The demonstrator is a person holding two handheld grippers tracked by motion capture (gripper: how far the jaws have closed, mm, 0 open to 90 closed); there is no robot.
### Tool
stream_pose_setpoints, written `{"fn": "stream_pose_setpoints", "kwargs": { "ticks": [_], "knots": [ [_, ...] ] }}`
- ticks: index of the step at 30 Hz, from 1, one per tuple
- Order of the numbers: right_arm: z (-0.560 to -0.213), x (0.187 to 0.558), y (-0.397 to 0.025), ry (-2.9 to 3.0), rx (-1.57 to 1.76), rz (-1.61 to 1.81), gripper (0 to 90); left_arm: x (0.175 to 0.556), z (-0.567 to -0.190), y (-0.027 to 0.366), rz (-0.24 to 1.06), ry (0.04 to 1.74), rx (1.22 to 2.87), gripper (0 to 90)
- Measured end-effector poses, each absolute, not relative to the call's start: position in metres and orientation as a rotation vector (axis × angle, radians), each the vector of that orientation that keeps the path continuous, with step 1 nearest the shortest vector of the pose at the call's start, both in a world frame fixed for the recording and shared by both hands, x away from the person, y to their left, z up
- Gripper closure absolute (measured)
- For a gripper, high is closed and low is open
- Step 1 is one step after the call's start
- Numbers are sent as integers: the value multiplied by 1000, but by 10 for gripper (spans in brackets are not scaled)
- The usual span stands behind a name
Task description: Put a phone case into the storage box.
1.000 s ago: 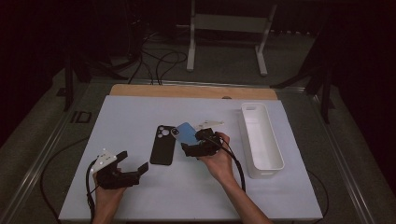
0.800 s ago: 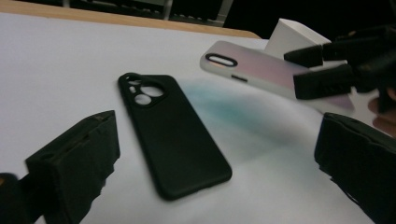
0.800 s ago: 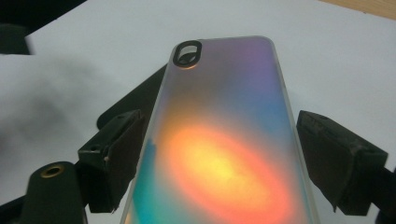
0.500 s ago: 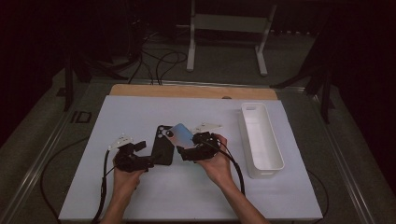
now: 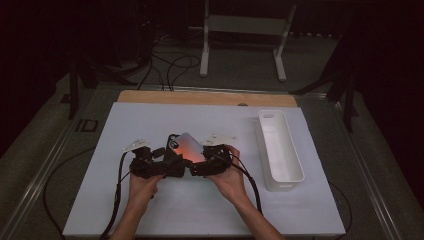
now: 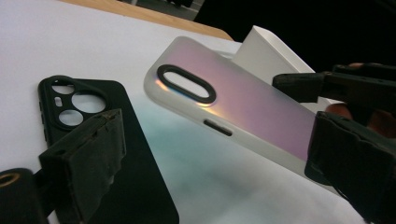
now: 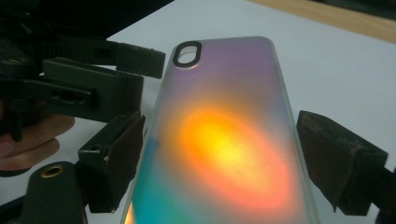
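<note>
High view first: a white tray (image 5: 280, 150) stands lengthwise near the right edge of the white table (image 5: 220, 210), and nothing shows inside it. Left of it, at mid-table, the two hands meet: the right gripper (image 5: 199, 167) holds up an iridescent phone case (image 5: 190, 148), tilted and off the surface, well apart from the tray, while the left gripper (image 5: 170, 167) sits just beside it over a black phone case (image 5: 172, 150) that lies flat underneath. A cable (image 5: 117, 200) trails from the left gripper toward the near edge. Left gripper view next: the black phone case (image 6: 112, 154) lies on the table with its camera cutouts up, and the left gripper (image 6: 219, 154) has its jaws spread wide, one pad resting above the black case, with nothing between them; the iridescent phone case (image 6: 243, 107) slants across above the table, its far end pinched by the right gripper (image 6: 327, 112), with the tray's white wall (image 6: 266, 51) behind. Right gripper view last: the right gripper (image 7: 219, 158) has its pads at the two long edges of the iridescent phone case (image 7: 224, 140), gripping it, and the left gripper (image 7: 93, 84) stands close at the case's left, near the camera cutout.
</note>
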State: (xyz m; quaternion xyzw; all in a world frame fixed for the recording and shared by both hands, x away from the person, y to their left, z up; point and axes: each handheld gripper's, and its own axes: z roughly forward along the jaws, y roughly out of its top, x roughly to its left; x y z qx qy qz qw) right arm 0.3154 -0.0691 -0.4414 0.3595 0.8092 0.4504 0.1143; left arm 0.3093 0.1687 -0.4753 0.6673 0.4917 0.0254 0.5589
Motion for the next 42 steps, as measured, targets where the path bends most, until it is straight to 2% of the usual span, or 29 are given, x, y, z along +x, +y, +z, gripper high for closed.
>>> {"fn": "stream_pose_setpoints", "kwargs": {
  "ticks": [9,16,21,22,23,28,29,30,34,36,39,42],
  "knots": [
    [-440,312,-69,2363,1018,1374,167,312,-474,171,28,1172,1528,82],
    [-440,306,-61,2384,944,1399,166,311,-472,166,-21,1139,1520,172],
    [-440,304,-59,2391,913,1408,167,311,-470,164,-59,1106,1516,420],
    [-441,303,-58,2392,906,1408,166,310,-470,164,-64,1090,1517,420],
    [-441,303,-57,2389,892,1394,166,310,-469,163,-72,1073,1512,523],
    [-442,302,-55,2393,883,1396,166,307,-464,159,-74,1010,1517,664],
    [-443,302,-54,2398,868,1396,166,307,-463,159,-72,1005,1518,742],
    [-443,301,-54,2402,863,1393,166,307,-462,159,-65,1005,1520,783],
    [-444,299,-51,2392,820,1337,165,305,-461,156,-38,993,1549,825],
    [-444,299,-51,2383,810,1311,252,304,-460,156,-11,985,1559,856],
    [-444,301,-54,2406,826,1342,200,304,-458,157,1,980,1560,857],
    [-443,301,-56,2396,820,1331,192,303,-457,158,18,980,1569,857]
  ]
}}
